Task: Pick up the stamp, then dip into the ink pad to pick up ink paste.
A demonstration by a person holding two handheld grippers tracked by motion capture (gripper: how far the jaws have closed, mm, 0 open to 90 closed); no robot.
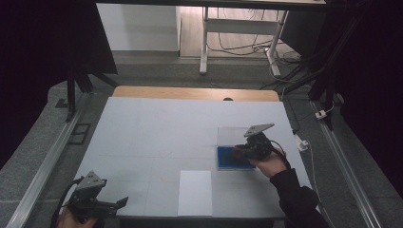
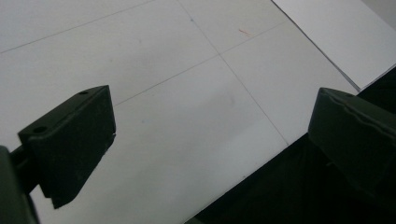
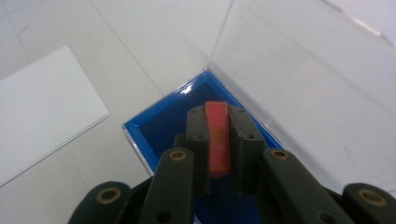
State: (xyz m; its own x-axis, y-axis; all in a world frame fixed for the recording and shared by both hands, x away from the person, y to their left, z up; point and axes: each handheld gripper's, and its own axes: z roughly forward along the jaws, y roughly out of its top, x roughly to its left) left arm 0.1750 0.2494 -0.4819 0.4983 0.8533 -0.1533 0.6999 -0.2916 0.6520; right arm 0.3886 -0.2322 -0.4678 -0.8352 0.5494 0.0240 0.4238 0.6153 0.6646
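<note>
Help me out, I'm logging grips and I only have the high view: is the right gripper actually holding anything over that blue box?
Observer: Yes. The right gripper is shut on a flat red piece, pinched on edge between the pads.
Operator: Is the box's lid in the way?
Observer: No. The clear lid stands open behind the blue box.
Operator: And the left gripper?
Observer: The left gripper is open, with nothing between its jaws, over the table near its front edge.
</note>
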